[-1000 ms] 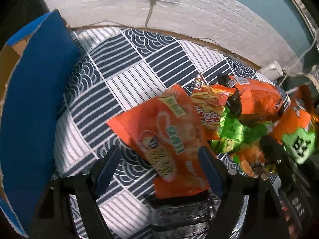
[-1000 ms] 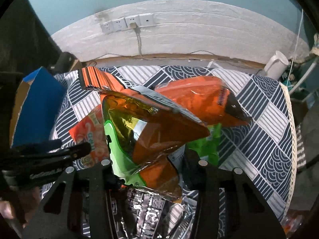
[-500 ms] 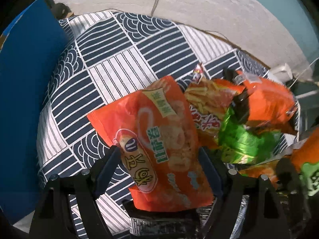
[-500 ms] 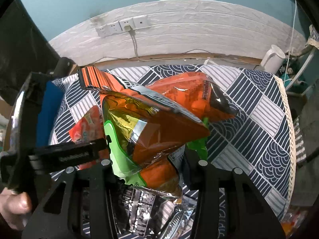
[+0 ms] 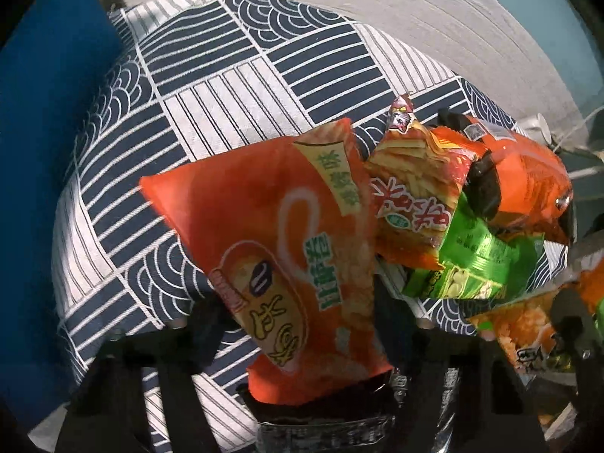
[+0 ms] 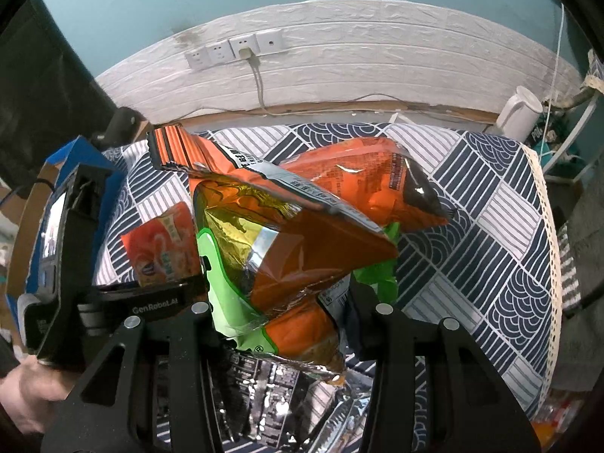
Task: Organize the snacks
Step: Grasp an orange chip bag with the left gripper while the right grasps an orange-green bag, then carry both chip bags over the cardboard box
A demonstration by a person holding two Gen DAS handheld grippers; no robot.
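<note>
Left gripper point(image 5: 298, 324): jaws spread wide on either side of an orange snack bag point(image 5: 279, 260); the fingers flank the bag, and whether they touch it cannot be told. The bag lies tilted on the patterned tablecloth point(image 5: 241, 87), partly over a black-and-silver packet point(image 5: 321, 426). Just right of it, a red fries packet point(image 5: 415, 204), a green packet point(image 5: 475, 264) and a large orange bag point(image 5: 528, 177) overlap in a heap. A blue box wall point(image 5: 41, 173) borders the cloth's left edge; bare cloth lies between box and bags.

Right gripper point(image 6: 279, 313): jaws closed on a crumpled orange-and-green bag point(image 6: 271, 249), held above the cloth. Bare cloth extends right to the lace-trimmed table edge point(image 6: 547, 234); a white kettle point(image 6: 519, 113) stands past it.
</note>
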